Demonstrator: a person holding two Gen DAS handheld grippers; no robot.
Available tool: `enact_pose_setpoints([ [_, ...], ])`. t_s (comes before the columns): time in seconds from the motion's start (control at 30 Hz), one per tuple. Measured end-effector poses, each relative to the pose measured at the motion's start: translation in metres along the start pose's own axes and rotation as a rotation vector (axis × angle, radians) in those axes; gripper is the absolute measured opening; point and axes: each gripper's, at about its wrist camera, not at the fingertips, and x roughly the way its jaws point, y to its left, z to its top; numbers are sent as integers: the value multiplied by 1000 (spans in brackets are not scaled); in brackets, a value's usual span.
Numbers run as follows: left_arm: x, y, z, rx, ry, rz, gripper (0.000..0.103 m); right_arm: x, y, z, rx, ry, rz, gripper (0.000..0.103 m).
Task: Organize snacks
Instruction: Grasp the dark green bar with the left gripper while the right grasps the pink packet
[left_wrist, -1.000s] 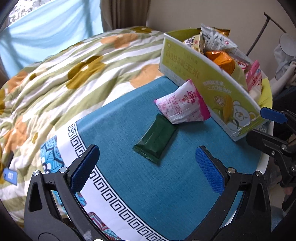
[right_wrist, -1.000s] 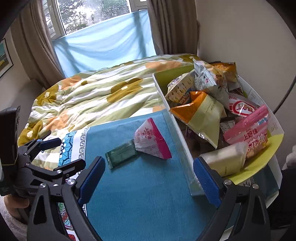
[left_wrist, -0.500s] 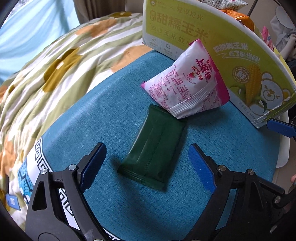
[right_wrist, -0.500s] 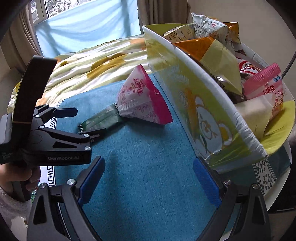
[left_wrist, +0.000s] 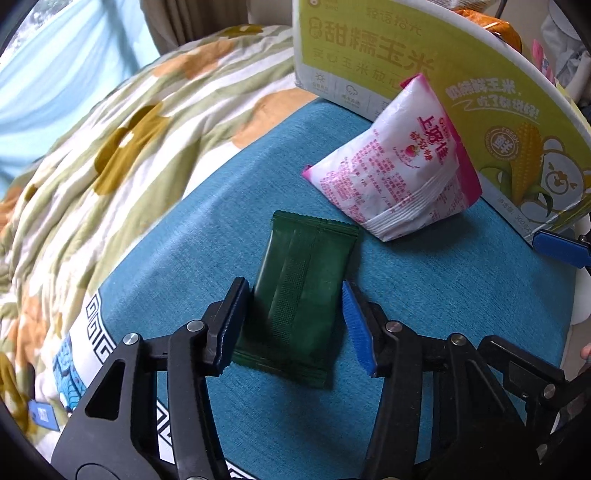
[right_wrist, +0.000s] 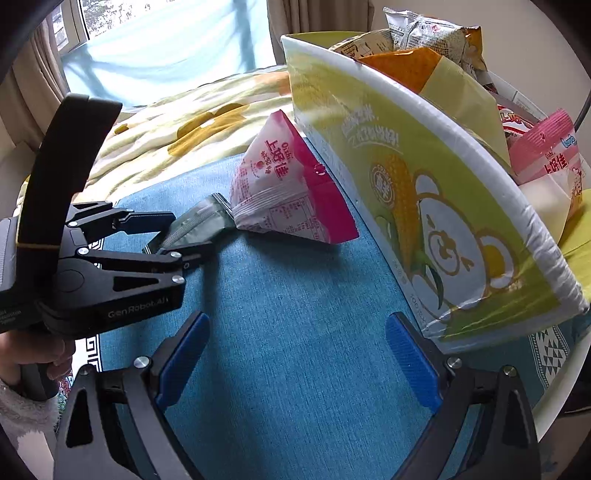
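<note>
Dark green packet (left_wrist: 301, 295), flat on the blue cloth (left_wrist: 443, 314) at lower centre of the left wrist view, long axis running up-frame between the closing jaws of the left gripper (left_wrist: 293, 325); right gripper (right_wrist: 295, 358) held wide, empty, farther off.

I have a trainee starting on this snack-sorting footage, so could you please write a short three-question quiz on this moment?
1. True or false: the pink and white packet lies inside the corn box.
2. What sits between the left gripper jaws?
3. The right gripper is: A) shut on a packet, B) open over bare blue cloth, C) inside the box.

Key: 1. False: it leans on the box's outer wall. 2. The dark green packet, with the jaws closing on it. 3. B.
</note>
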Motion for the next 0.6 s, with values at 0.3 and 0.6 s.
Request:
enact_pose_setpoints([
  [0.3, -11, 56, -23, -158, 26, 59, 48, 16, 29, 13, -98, -110, -55, 95],
  [0.6, -16, 65, -35, -232, 22, 84, 48, 43, 56, 45, -168, -256, -159, 95],
])
